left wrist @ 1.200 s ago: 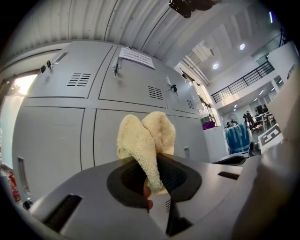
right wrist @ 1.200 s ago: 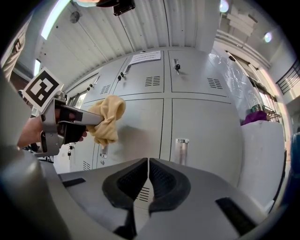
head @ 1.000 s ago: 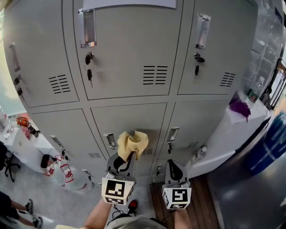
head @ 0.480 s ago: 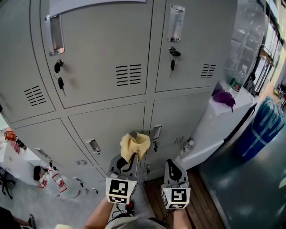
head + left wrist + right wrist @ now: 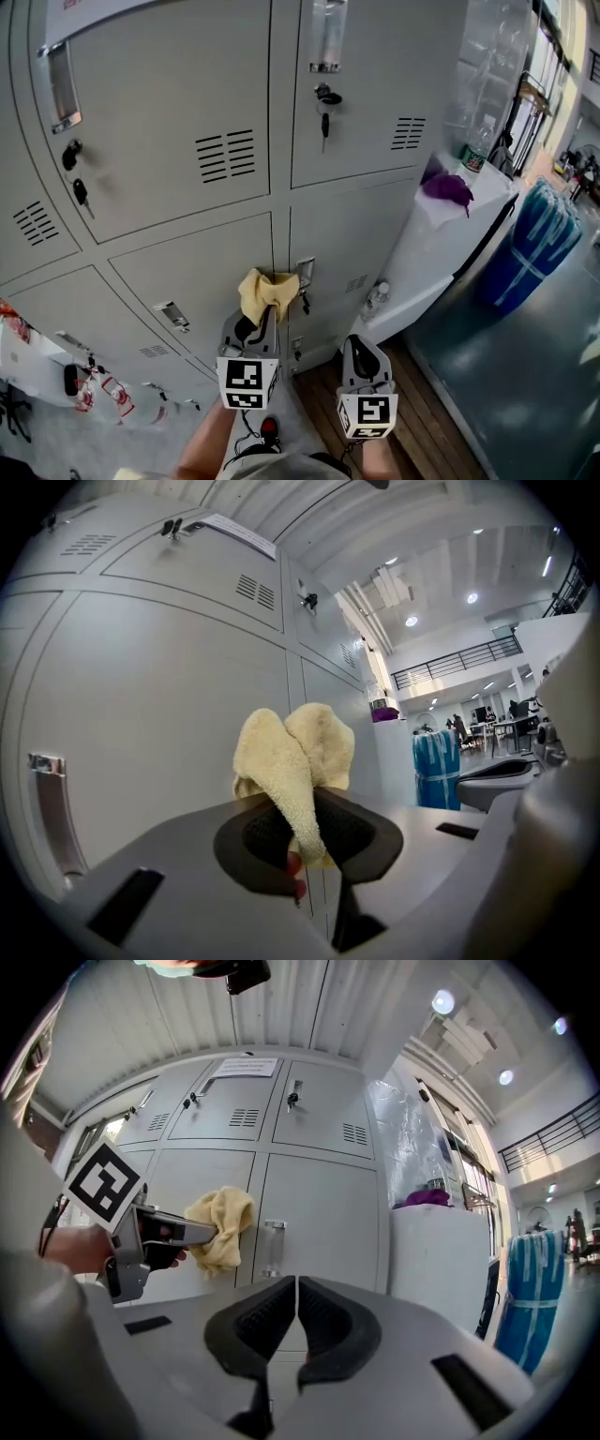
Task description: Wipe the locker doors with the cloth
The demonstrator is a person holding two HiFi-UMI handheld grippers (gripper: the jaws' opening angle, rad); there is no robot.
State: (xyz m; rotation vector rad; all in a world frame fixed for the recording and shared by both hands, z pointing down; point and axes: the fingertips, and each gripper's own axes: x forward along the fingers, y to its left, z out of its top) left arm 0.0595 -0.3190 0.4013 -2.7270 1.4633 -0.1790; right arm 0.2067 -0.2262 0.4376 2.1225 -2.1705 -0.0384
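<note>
Just left of the handle (image 5: 303, 272) on a lower locker door (image 5: 352, 230), the yellow cloth (image 5: 265, 292) sits bunched in the left gripper (image 5: 263, 317), whose jaws are clamped on its lower fold. I cannot tell whether it touches the metal. The right gripper (image 5: 363, 349) hangs below and right of the handle, jaws together on nothing. A good wipe likely means pressing the bunch flat, sweeping in overlapping strokes, and steering round the handle to avoid snagging.
</note>
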